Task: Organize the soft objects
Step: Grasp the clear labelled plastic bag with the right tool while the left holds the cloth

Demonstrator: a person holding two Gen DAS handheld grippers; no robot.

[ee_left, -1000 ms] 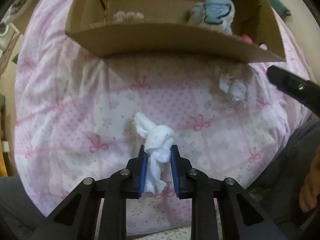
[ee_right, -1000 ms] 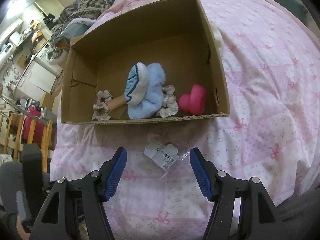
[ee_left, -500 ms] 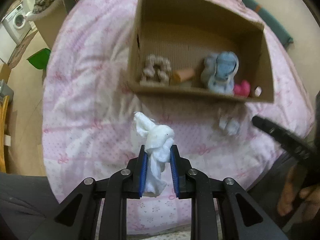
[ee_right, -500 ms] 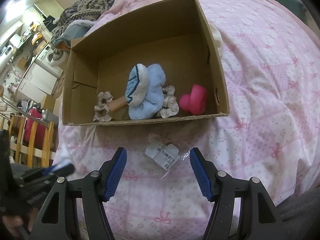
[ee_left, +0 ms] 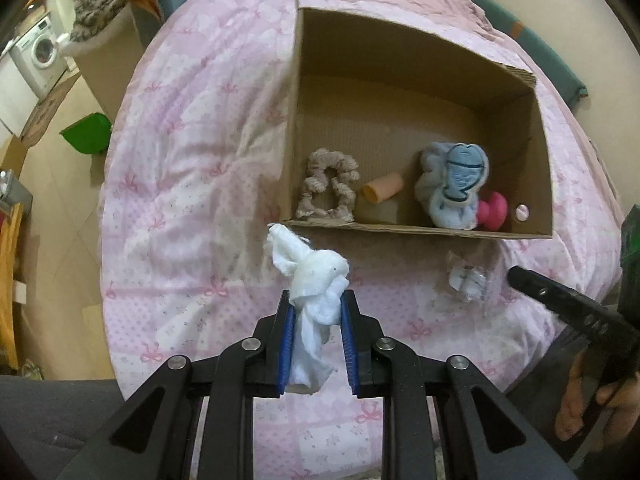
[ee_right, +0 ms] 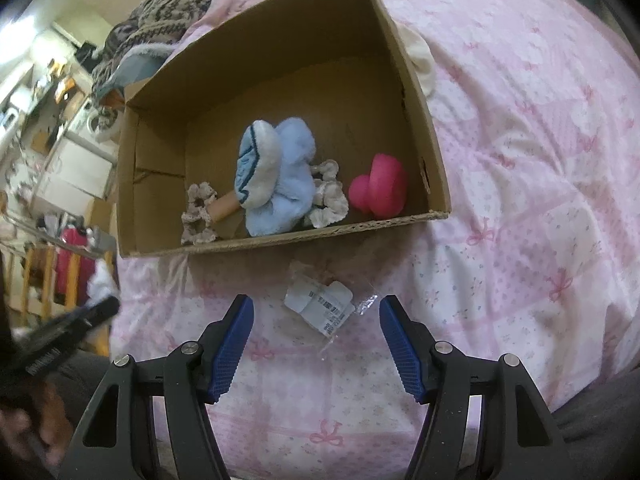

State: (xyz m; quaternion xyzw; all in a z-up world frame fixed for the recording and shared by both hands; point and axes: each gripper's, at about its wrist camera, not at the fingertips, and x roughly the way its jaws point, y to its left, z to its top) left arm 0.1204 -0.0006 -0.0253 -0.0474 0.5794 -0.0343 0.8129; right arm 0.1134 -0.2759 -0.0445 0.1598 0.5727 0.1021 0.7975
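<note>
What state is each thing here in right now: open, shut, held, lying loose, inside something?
Left tool: shut on the white fluffy cloth.
White fluffy cloth: held above the bed, outside the box.
Right tool: open, holding nothing.
Clear plastic packet with a white label: lying loose on the pink bedspread.
Brown cardboard box: open-topped.
Blue plush toy: inside the box.
Pink heart-shaped toy: inside the box.

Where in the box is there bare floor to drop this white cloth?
The cardboard box is bare across its back half, behind the beige scrunchie and blue plush. The front row is crowded: scrunchie, tan tube, plush, pink toy. The left gripper holds the white cloth short of the front wall.
</note>
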